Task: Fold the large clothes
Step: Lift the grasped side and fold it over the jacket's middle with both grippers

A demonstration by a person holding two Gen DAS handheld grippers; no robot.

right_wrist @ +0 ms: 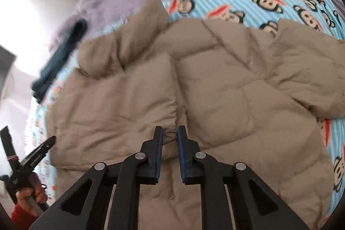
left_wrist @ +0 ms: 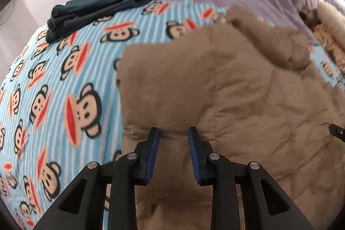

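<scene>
Jacket (right_wrist: pixel 226 83) hem amid monkey blanket (left_wrist: pixel 64 79)

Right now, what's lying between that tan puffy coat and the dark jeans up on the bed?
Only bare monkey-print blanket separates the tan coat from the jeans; the left wrist view shows it.
</scene>
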